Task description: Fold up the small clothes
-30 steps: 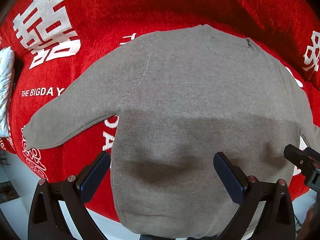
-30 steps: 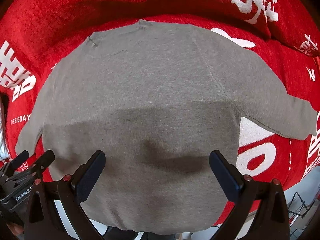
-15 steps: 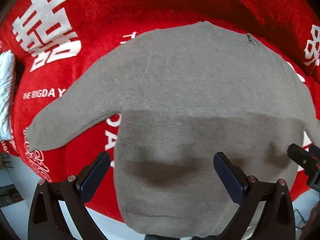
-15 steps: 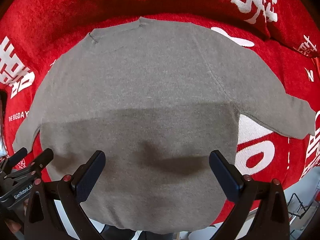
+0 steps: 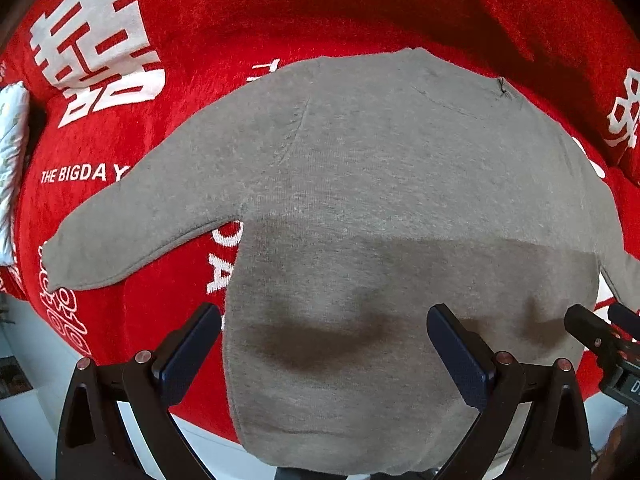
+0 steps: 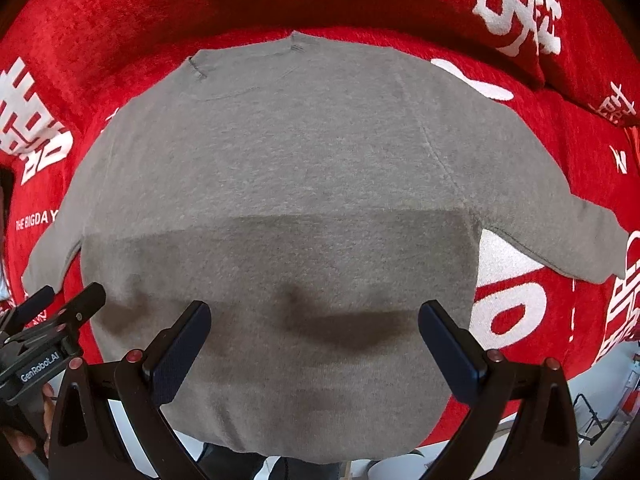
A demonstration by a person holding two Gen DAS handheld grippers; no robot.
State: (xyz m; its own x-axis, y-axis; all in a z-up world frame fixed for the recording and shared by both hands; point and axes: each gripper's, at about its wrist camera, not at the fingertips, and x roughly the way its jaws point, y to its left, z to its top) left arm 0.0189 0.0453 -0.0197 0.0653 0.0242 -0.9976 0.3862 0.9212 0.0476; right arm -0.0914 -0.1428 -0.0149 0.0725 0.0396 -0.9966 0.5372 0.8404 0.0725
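Grey knit sweater is lying flat on the red blanket, hem overhanging the near edge, while both the left gripper and right gripper are being held wide open and empty above it, so a one-layer pinch is being risked, dragging it off.

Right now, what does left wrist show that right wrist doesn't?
Left wrist only: the white pillow at the far left edge, the sweater's left sleeve in full, and the right gripper entering at right, jaws parted.

Right wrist only: the right sleeve in full, a wire rack lower right, and the left gripper at left.

Both: the grey sweater spread flat on the red blanket, each camera's own gripper open above the hem, nothing gripped.
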